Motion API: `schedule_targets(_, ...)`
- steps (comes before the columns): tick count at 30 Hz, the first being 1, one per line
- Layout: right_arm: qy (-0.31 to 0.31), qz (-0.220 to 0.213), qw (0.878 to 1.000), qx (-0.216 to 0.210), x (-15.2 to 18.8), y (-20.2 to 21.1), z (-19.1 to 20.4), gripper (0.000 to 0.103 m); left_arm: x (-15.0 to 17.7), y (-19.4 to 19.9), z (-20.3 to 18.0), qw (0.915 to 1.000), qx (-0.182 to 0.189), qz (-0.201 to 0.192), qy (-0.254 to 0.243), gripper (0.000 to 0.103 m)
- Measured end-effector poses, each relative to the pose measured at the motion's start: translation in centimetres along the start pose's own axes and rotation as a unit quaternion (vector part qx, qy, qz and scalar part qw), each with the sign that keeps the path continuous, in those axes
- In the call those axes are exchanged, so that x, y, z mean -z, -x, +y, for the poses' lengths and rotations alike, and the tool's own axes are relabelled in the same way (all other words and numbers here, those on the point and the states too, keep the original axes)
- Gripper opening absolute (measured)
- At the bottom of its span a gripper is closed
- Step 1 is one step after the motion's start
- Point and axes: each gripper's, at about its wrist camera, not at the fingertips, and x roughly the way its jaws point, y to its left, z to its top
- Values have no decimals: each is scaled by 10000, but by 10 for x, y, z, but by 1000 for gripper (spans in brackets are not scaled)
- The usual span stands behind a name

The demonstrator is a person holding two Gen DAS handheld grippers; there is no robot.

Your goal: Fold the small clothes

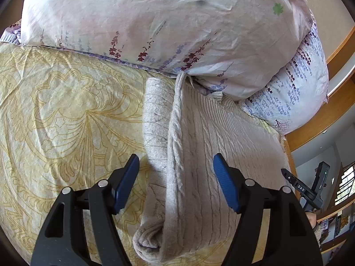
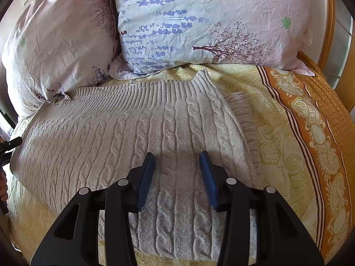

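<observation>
A beige cable-knit sweater [image 2: 124, 130] lies folded on the yellow patterned bedsheet [image 2: 279, 119], its ribbed hem toward the pillows. In the left wrist view the sweater [image 1: 221, 137] shows with a raised fold ridge and a sleeve [image 1: 155, 115] lying along its left side. My left gripper [image 1: 176, 173] is open, its blue pads astride the fold ridge just above the knit. My right gripper [image 2: 176, 166] is open over the sweater's near part, its pads apart with knit between them. The right gripper's tip [image 1: 297, 181] shows at the far right of the left wrist view.
Floral pillows [image 2: 199, 22] press against the sweater's far edge; one pillow [image 1: 155, 22] fills the top of the left wrist view. An orange patterned band [image 2: 310, 133] runs down the sheet at right. A wooden bed frame [image 1: 321, 119] borders the bed.
</observation>
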Motion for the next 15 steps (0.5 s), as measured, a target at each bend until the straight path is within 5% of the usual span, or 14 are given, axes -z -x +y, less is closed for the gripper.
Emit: schedule_targets(15, 6, -11, 10000, 4, 1, 0, 0, 47, 2, -5, -6, 9995, -131, -4, -272, 74)
